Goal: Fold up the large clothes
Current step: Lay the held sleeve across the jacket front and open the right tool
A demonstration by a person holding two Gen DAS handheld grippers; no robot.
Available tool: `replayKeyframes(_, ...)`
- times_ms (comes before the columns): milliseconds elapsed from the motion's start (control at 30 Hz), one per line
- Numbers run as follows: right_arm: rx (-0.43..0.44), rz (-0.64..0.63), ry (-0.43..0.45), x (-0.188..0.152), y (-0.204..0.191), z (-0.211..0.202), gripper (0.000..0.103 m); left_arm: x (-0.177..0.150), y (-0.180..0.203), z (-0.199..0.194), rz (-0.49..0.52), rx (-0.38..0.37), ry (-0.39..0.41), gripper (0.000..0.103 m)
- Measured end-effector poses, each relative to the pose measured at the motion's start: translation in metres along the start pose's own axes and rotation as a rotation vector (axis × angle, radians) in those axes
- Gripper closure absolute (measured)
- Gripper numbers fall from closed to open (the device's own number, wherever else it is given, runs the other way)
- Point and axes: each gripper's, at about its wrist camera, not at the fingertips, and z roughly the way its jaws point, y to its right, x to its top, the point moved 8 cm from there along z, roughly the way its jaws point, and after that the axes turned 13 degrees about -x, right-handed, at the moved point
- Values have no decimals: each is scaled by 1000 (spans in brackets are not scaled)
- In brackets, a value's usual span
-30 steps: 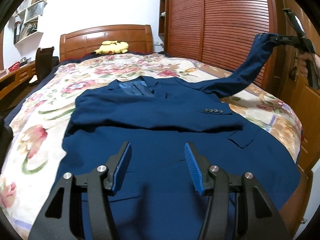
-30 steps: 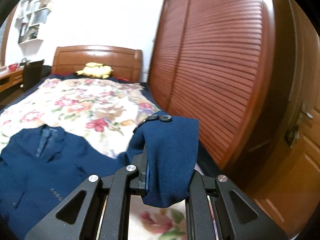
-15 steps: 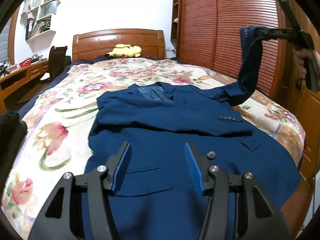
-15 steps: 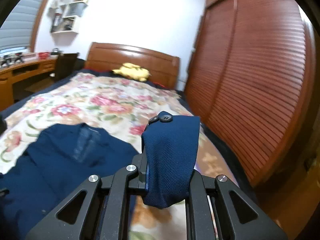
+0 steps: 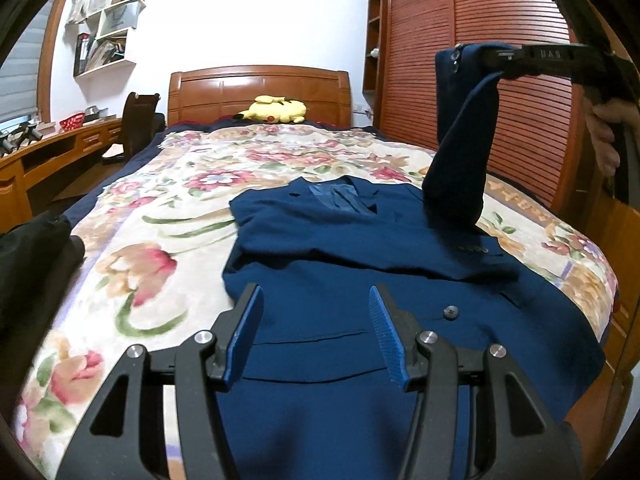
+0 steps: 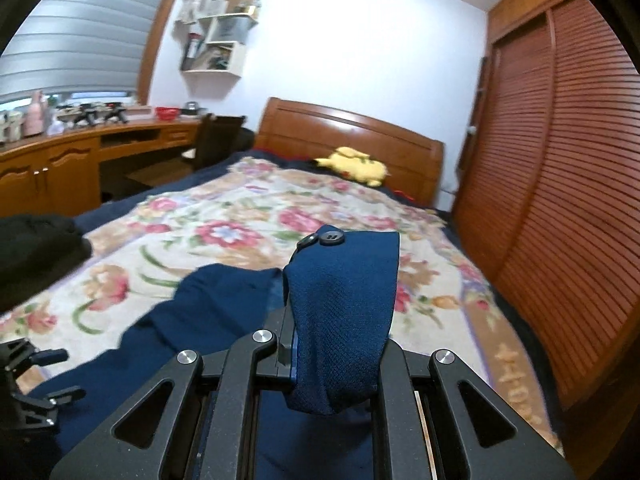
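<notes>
A navy blue suit jacket lies front-up on the flowered bedspread, one sleeve folded across its chest. My left gripper hovers open over the jacket's lower part, with nothing between its blue pads. The other sleeve stands lifted off the bed at the right. My right gripper is shut on that sleeve's cuff, with a hand behind it. In the right wrist view the cuff with its buttons drapes over the right gripper, and the jacket's body lies below to the left.
A yellow plush toy rests by the wooden headboard. Slatted wardrobe doors run along the bed's right side. A desk and chair stand to the left. A dark garment lies at the bed's left edge.
My right gripper has carried the cuff up and leftward over the jacket, so the sleeve now stands steeper. My left gripper has drifted over the jacket, still open.
</notes>
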Motion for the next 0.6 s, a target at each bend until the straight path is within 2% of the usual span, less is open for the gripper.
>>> replayKeyframes(233,89,-45,-44,-16,-58,8,93,1,-12,-7,-17,15,14,49)
replayKeyframes(600,186,-38,-230,-90,-103,38,91,1,-20,-7,-29,29,18,49)
